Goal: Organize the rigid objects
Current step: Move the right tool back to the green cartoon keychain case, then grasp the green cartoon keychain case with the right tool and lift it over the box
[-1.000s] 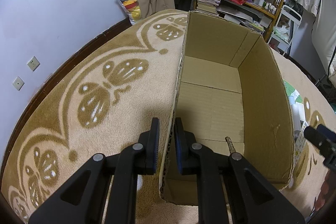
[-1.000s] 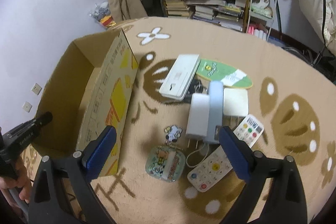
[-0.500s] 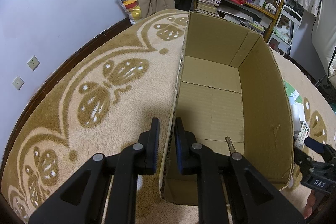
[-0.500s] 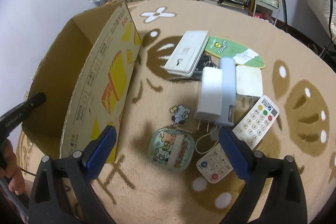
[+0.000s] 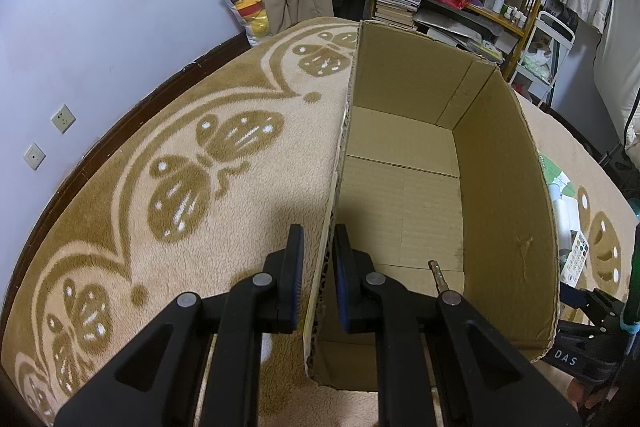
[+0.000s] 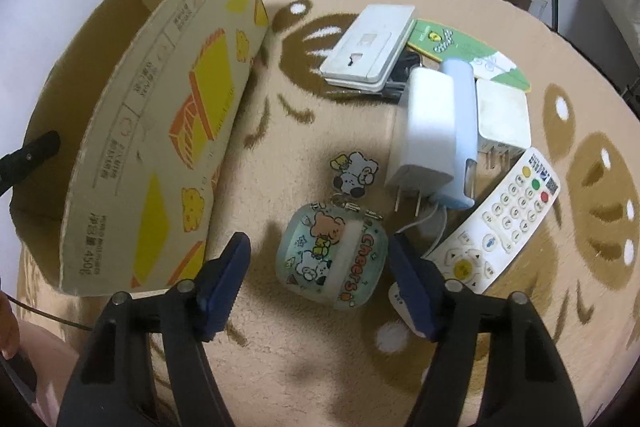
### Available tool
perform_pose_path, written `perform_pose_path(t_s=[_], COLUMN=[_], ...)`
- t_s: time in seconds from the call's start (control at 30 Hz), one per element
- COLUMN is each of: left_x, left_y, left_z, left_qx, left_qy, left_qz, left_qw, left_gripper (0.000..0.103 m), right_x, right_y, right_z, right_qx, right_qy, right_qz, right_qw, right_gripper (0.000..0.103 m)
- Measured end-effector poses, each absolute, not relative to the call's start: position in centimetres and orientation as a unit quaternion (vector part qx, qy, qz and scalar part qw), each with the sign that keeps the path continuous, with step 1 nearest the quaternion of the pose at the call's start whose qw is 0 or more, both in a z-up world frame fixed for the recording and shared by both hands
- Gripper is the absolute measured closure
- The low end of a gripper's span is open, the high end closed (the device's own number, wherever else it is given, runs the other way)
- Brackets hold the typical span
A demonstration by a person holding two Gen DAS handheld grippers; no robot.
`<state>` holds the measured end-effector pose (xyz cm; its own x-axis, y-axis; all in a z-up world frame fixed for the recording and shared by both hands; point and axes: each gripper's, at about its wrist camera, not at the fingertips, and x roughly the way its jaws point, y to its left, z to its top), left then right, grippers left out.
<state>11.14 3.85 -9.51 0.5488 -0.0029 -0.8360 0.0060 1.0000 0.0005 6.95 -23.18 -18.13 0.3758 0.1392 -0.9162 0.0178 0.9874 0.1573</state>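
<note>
Right gripper (image 6: 320,279) has dropped closer, jaws closing around the cartoon case (image 6: 332,259), not gripping yet; remote (image 6: 496,227) at 3 o'clock. Left gripper (image 5: 318,267) is clamping the box wall (image 5: 328,239).

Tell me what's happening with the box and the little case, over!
Left gripper clamped on box wall. Right gripper closing around cartoon case, not gripping yet. Remote close beside.
</note>
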Motion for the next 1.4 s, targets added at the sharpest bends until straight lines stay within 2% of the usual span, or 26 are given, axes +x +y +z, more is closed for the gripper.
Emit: perform_pose_path(t_s=[0.1, 0.53, 1.07, 1.4], left_x=[11.2, 11.2, 11.1, 11.1], left_y=[3.9, 3.9, 3.9, 3.9], left_z=[-9.5, -9.5, -9.6, -9.6], left_qx=[0.001, 0.001, 0.003, 0.003], left_qy=[0.475, 0.475, 0.475, 0.475], left_qz=[-0.003, -0.003, -0.002, -0.002], left_qw=[0.88, 0.88, 0.88, 0.88], left_gripper=[0.089, 0.089, 0.089, 0.089], right_x=[7.1, 6.2, 7.1, 7.5], right_y=[-23.6, -22.4, -23.0, -21.5], right_z=[-18.6, -18.1, -13.6, -9.0], right_qx=[0.089, 0.066, 0.082, 0.054], right_qy=[0.563, 0.543, 0.487, 0.444], right_qz=[0.031, 0.023, 0.036, 0.059], right_qw=[0.821, 0.837, 0.869, 0.892], right_gripper=[0.039, 0.04, 0.04, 0.04])
